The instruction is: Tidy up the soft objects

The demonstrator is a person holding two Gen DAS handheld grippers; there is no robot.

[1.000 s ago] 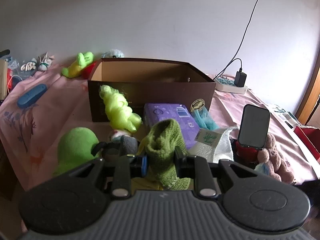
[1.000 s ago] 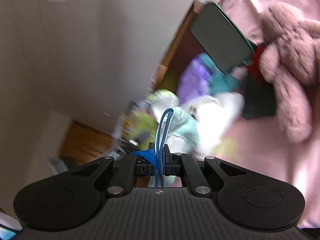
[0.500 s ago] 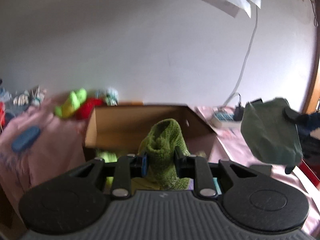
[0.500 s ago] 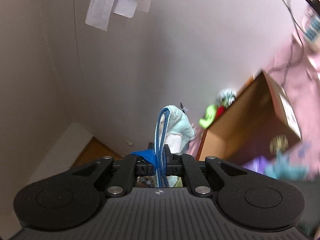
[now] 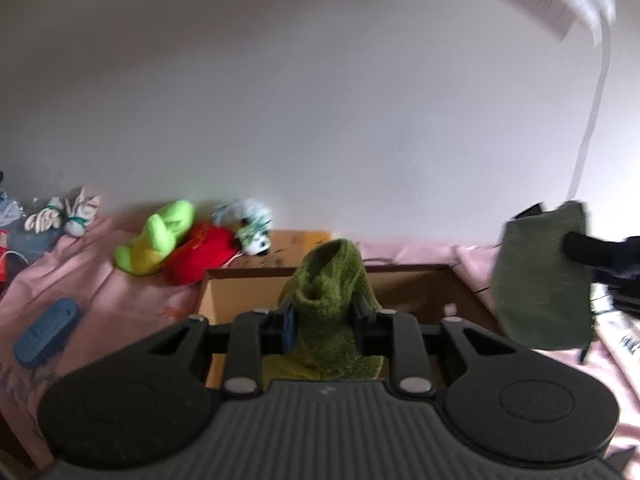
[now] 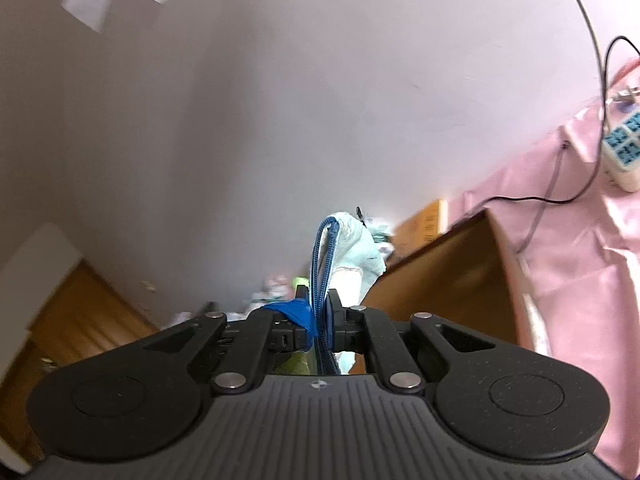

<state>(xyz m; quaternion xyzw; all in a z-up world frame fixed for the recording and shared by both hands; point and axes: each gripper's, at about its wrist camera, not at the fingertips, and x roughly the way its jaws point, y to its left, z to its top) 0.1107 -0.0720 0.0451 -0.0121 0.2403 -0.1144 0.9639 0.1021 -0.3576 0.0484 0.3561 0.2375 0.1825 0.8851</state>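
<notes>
Left tongs (image 5: 325, 322), left wrist view: clenched on green knitted item (image 5: 332, 300), which stands up between the fingers and hangs down behind them. Positioned over near part of open cardboard box (image 5: 404, 280), whose tan interior shows on both sides of the knit. Beyond the box on the pink cloth (image 5: 100, 280), far left: lime plush (image 5: 156, 236), red plush (image 5: 200, 254), small white-and-teal toy (image 5: 252, 228). Blue flat object (image 5: 46, 332) lying near left. At right, dark green pouch (image 5: 540, 280) hanging in the air just beside the box's right wall, carried from the right; holder blurred.

Right tongs (image 6: 318, 320), right wrist view: clenched on blue corded edge (image 6: 322, 264) of pale teal soft item (image 6: 356, 248). Box tilted in view at right of centre, brown outer wall (image 6: 440, 276) facing. Power strip (image 6: 624, 148) and cable at far right on the pink cloth.

Step in hand, judged: depositing the knit into the box. Recommended procedure:
- Advance until the whole knit, hanging tail included, lies inside the rim.
- Lower before releasing; avoid dropping from height, since soft knit may drape over the wall.
- Keep clear of the pouch at right to prevent snagging.
- Open fully and withdraw straight up so that loops do not catch on the fingers.
</notes>
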